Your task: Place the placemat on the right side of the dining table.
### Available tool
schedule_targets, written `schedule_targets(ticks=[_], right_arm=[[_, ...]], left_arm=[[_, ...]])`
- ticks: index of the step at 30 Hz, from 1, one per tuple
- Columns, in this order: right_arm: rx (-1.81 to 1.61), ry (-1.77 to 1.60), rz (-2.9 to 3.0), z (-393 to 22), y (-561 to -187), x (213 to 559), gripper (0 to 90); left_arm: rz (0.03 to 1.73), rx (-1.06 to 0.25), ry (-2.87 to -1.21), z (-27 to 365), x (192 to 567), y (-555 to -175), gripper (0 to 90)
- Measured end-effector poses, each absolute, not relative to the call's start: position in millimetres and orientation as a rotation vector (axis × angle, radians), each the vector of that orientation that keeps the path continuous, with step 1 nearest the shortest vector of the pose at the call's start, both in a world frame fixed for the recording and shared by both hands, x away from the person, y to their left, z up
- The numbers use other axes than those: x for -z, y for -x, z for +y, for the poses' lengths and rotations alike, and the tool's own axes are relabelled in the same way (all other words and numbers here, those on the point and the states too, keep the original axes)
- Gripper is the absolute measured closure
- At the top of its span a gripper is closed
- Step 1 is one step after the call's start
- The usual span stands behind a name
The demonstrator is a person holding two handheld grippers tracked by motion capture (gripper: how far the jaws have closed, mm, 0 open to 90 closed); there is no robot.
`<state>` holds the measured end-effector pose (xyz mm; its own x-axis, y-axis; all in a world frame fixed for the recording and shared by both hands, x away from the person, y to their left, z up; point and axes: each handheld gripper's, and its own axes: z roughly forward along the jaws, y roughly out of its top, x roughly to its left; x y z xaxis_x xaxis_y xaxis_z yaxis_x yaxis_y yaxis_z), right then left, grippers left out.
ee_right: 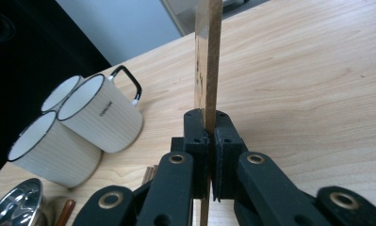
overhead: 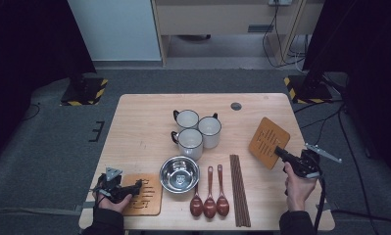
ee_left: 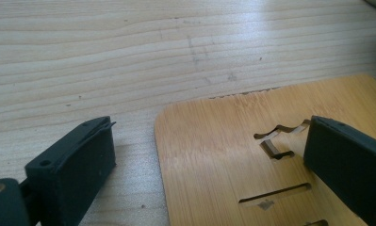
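A slotted wooden trivet (overhead: 268, 142) hangs above the table's right side, pinched at its near corner by my right gripper (overhead: 282, 153). In the right gripper view the trivet (ee_right: 209, 56) stands edge-on between the black jaws, which are shut on it (ee_right: 208, 123). A second wooden trivet (overhead: 146, 196) lies flat at the front left. My left gripper (overhead: 136, 187) rests beside it with its jaws open. In the left gripper view one finger (ee_left: 72, 165) sits on bare table and the other finger (ee_left: 350, 165) over that trivet (ee_left: 232, 150).
Three white enamel mugs (overhead: 195, 131) cluster at the table's middle. A steel bowl (overhead: 179, 174) sits in front of them. Three brown spoons (overhead: 210, 196) and a bundle of dark chopsticks (overhead: 239, 188) lie near the front edge. The table (overhead: 144, 122) is bare at the back left.
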<state>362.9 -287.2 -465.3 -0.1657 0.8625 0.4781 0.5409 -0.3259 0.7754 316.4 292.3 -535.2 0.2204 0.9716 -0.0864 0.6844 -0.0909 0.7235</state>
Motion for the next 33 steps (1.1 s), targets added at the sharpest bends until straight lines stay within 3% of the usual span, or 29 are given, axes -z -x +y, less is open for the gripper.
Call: schedule_targets(ticks=[18, 33], right_arm=[[-1.432, -1.82, 1.603, -292.4, -361.0, 473.2, 86.4], [-1.331, -1.837, 1.606, -300.7, -356.7, 482.3, 73.9]], left_arm=[[1.53, -0.562, -1.844, 292.3, 535.2, -316.4, 1.6], [1.53, -0.562, -1.844, 292.3, 535.2, -316.4, 1.6]])
